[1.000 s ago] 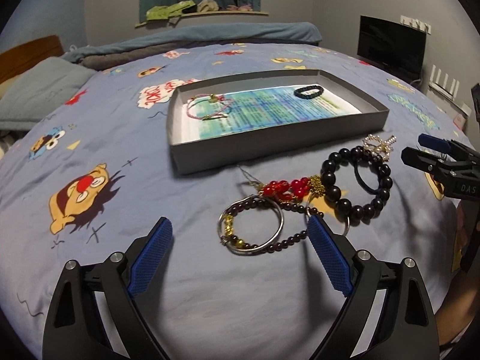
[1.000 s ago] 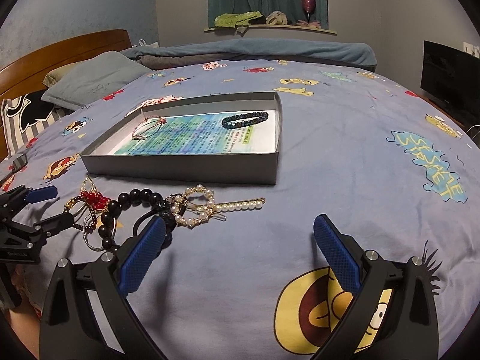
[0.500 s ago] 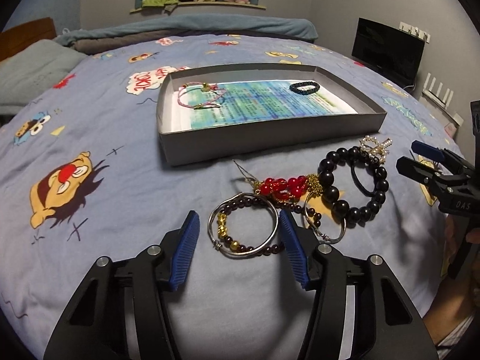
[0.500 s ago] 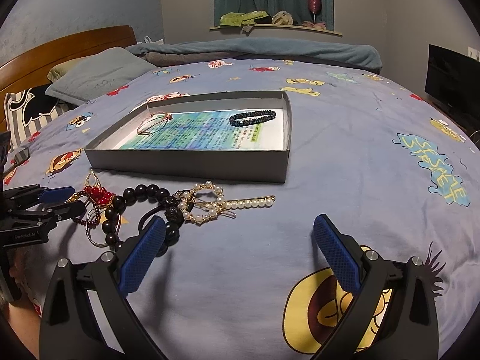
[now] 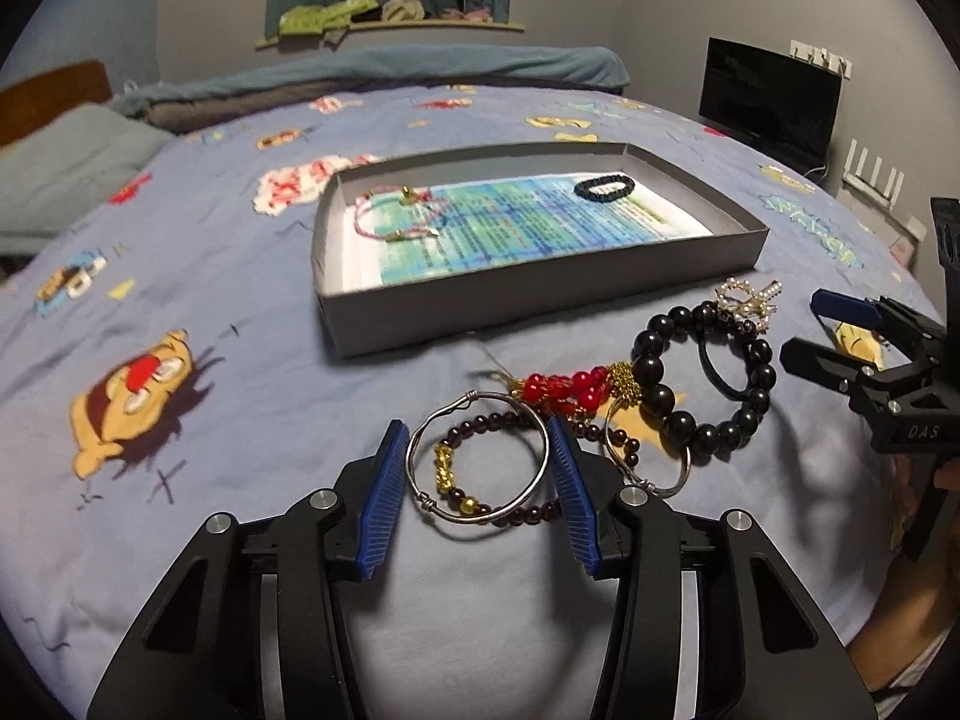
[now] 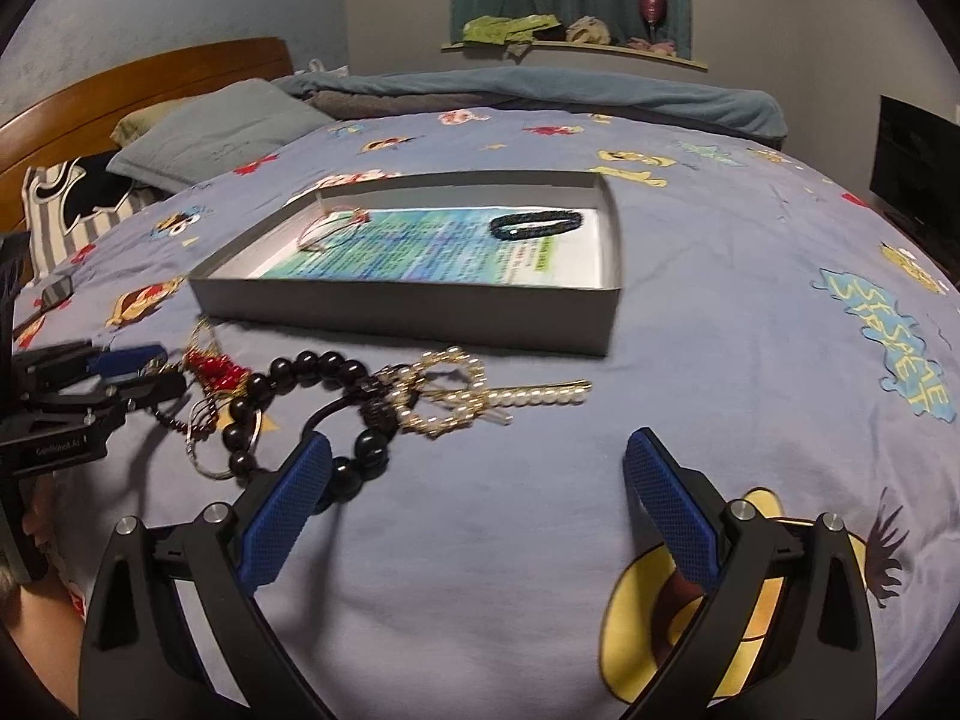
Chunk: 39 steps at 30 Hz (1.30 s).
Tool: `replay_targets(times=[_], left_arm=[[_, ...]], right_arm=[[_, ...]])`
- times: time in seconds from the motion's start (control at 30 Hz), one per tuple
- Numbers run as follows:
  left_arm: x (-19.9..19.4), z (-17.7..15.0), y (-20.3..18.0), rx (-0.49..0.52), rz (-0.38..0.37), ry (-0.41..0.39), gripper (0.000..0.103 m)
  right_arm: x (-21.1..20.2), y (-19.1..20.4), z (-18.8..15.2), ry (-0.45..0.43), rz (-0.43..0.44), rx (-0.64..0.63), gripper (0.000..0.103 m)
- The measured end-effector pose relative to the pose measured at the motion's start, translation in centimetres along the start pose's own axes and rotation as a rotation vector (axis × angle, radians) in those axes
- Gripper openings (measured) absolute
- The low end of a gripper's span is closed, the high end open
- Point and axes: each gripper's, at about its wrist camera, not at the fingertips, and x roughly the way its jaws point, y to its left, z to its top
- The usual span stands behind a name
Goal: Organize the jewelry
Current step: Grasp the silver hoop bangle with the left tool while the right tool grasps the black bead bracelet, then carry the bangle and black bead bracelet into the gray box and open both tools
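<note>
Blue ribbed pads line the left gripper (image 5: 477,468), whose jaws are closing around a silver bangle (image 5: 478,459) that lies on the bedspread (image 5: 240,396) near its front edge; the pads stand just beside the ring on either side, and whether they press on it yet cannot be told. Inside and under the bangle lies a dark red bead bracelet with gold beads (image 5: 456,480). Just beyond it are a red bead cluster (image 5: 561,390), a big black bead bracelet (image 5: 678,384) and, overlapping that, a pearl hair clip (image 6: 480,396). The right gripper (image 6: 477,498) hangs over bare bedspread to the right of this heap, its jaws wide but closing, with nothing between them; its body reads "DAS" in the left view, while the lettering on the left gripper's body is too blurred to read. Farther toward the middle of the bedspread sits a shallow grey box (image 5: 528,312) lined with a blue-green printed sheet whose small text is illegible; a pink cord bracelet (image 5: 393,216) lies at its left end and a small dark bracelet (image 5: 603,187) at its far right. Beside the box, toward the right edge, the bedspread reads "SESAME STREET" (image 6: 888,336).
</note>
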Motion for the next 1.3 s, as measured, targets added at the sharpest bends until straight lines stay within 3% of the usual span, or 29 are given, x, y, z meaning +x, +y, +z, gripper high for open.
replay_targets(times=[0.13,0.3,0.47,0.57,0.7,0.77,1.3], left_arm=[[-0.3,0.1,-0.1,0.019,0.014,-0.013,0.049],[-0.5,0.1,0.0,0.013,0.012,-0.018,0.049],[-0.6,0.0,0.1,0.01,0.006,-0.021,0.049],[-0.8,0.0,0.2,0.008,0.008,-0.024,0.049],[-1.1,0.0,0.4,0.001,0.011,-0.035,0.049],[-1.4,0.1,0.6,-0.001,0.013,-0.044,0.049],[-4.9,2.9,0.6,0.021,0.003,-0.114,0.049]], right_arm=[[0.2,1.2,-0.3,0.02,0.023,-0.041,0.075],[0.4,2.4,-0.3,0.037,0.078,-0.044,0.041],[1.0,3.2,-0.1,0.057,0.096,-0.031,0.036],[1.5,3.5,0.0,0.071,0.088,-0.032,0.025],[1.3,3.7,0.0,0.066,0.086,-0.037,0.023],[0.9,3.7,0.1,0.056,0.087,-0.039,0.014],[-4.4,5.7,5.4,-0.123,0.09,-0.19,0.014]])
